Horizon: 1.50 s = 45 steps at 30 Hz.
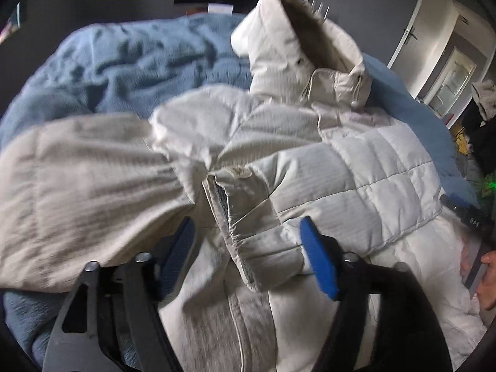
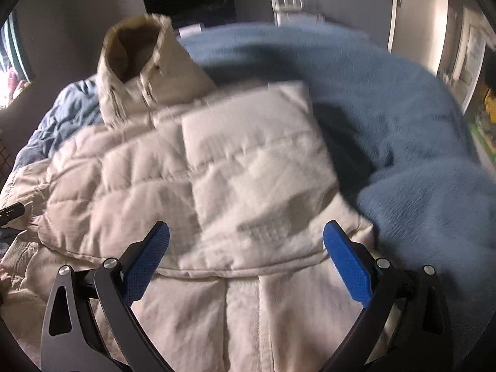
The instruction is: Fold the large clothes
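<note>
Now, with the white puffer jacket [image 2: 217, 167] spread on the blue blanket [image 2: 418, 142], its sleeves crossed over the chest, both the left gripper [image 1: 248, 248] and right gripper [image 2: 246, 260] hover wide open and empty, so pinch the hem evenly before folding toward the hood [image 1: 288, 40].

The quilted jacket [image 1: 356, 170] is off-white with square stitching, its hood [image 1: 297, 46] lined grey-brown. It lies on a plain blue blanket [image 2: 418, 155]. Gripper pads [image 2: 347, 263] are bright blue on black arms

Left claw [image 1: 248, 248] and right claw [image 2: 246, 257] both gape wide.
</note>
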Available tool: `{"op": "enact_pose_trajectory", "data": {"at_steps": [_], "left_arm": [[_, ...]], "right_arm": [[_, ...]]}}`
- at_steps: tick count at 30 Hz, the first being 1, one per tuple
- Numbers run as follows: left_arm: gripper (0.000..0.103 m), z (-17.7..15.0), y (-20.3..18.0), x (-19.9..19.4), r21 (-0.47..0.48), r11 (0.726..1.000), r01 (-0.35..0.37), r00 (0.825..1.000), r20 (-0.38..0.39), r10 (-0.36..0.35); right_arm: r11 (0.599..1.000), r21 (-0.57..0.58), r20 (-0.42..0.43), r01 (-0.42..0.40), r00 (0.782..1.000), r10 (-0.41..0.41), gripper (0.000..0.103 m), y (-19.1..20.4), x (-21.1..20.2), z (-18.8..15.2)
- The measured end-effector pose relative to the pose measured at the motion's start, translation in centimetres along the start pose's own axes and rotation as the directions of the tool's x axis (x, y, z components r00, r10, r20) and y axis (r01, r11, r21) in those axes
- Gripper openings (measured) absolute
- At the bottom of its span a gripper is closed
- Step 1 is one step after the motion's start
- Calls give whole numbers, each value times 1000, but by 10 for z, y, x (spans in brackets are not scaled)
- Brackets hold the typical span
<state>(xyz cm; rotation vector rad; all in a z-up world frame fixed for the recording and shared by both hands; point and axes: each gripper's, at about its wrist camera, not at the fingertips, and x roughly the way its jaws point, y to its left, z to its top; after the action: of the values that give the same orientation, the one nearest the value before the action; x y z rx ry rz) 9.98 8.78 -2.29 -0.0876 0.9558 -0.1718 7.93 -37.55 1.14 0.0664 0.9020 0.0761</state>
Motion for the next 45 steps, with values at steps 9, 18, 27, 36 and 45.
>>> {"op": "enact_pose_trajectory", "data": {"at_steps": [9, 18, 27, 36, 45], "left_arm": [[96, -20, 23, -78, 20, 985, -172, 981, 91, 170], [96, -63, 146, -117, -254, 919, -302, 952, -18, 307], [96, -97, 262, -120, -655, 746, -118, 986, 12, 167], [93, -103, 303, -92, -755, 656, -5, 985, 111, 135], [17, -52, 288, -136, -635, 722, -275, 878, 139, 457]], "right_arm": [[986, -128, 250, 106, 966, -71, 95, 27, -51, 10], [977, -198, 156, -83, 981, 116, 96, 54, -54, 9], [971, -200, 84, -128, 986, 147, 95, 61, -36, 3], [986, -80, 28, -148, 988, 151, 95, 40, -17, 5], [995, 31, 22, -96, 995, 95, 95, 18, 2, 10]]}}
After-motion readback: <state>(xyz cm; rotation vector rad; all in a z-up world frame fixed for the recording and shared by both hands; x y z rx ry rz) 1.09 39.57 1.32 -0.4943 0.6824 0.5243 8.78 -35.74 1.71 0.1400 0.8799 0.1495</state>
